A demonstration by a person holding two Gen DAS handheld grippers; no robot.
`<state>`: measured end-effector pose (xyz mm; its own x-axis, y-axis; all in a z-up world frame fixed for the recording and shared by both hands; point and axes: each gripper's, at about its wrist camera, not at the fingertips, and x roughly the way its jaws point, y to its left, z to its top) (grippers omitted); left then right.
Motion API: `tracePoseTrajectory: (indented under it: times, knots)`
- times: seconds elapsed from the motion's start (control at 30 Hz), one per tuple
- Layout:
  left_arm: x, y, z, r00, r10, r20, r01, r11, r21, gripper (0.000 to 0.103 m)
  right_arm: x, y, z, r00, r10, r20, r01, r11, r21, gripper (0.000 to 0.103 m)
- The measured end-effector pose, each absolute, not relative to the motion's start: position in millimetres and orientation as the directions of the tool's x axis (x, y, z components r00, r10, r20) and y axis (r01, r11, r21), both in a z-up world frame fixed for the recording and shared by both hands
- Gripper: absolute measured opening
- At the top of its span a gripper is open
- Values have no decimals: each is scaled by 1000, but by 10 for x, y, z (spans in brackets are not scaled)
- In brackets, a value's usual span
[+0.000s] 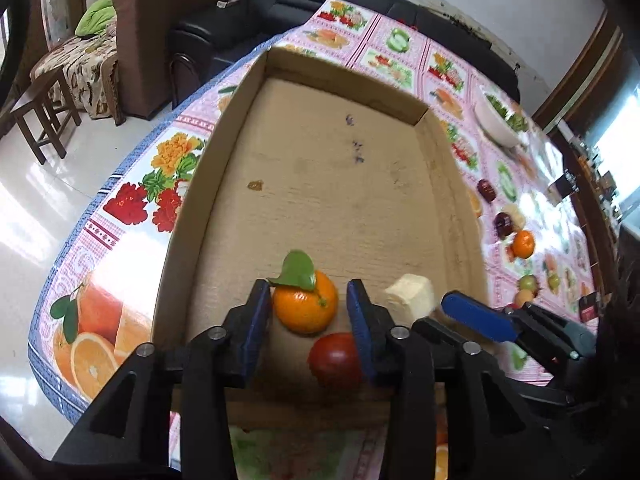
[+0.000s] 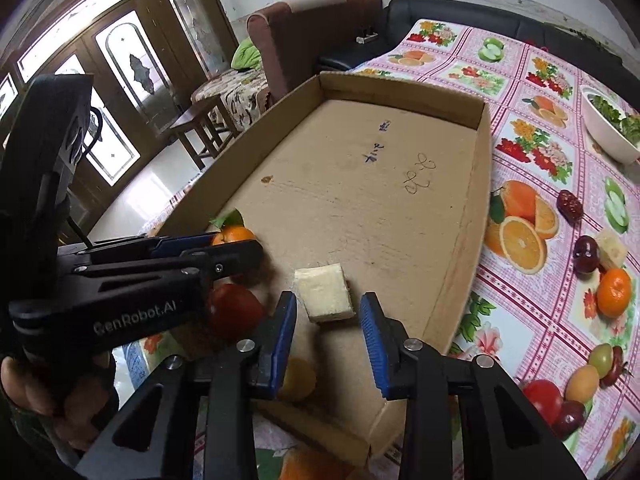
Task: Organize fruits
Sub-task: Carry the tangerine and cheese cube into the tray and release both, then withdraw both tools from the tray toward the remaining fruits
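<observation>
1. Table [image 2: 532, 216], covered by a pink fruit-print cloth; carries everything below.
2. Cardboard tray [image 1: 192, 208], shallow and open-topped, lying along the table's left edge.
3. White bowl [image 2: 608, 136] with greens, near the table's far right edge.
4. Left gripper [image 1: 310, 312], over the tray's near end, jaws released and standing either side of the leafed orange without pressing it.
5. Right gripper [image 2: 328, 316], beside the left one, jaws released, apart from the pale block.
6. Orange [image 1: 306, 306] with green leaf, on the tray floor near its near edge.
7. Red fruit [image 1: 334, 360], just in front of the orange, in the tray.
8. Pale yellow block [image 2: 324, 292], on the tray floor, right of the orange.
9. Loose fruits on the cloth right of the tray: an orange [image 2: 614, 292], a dark plum [image 2: 586, 254], a date [image 2: 570, 205].
</observation>
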<state>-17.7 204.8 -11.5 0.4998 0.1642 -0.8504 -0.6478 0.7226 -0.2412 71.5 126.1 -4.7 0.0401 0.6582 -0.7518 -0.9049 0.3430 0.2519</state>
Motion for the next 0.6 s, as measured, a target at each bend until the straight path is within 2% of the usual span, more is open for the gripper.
tracePoseTrajectory:
  times: [0.2,0.6]
  knots:
    - [-203,1865,76,535,180,-826,-626,740,-244,40,751,917,94,55,695,-717,-891,358,278,35]
    - [21,1297,176,576,89,-812,-516,810,-277,40,1183,-135,67,155,706,-691,-772,523,362,38]
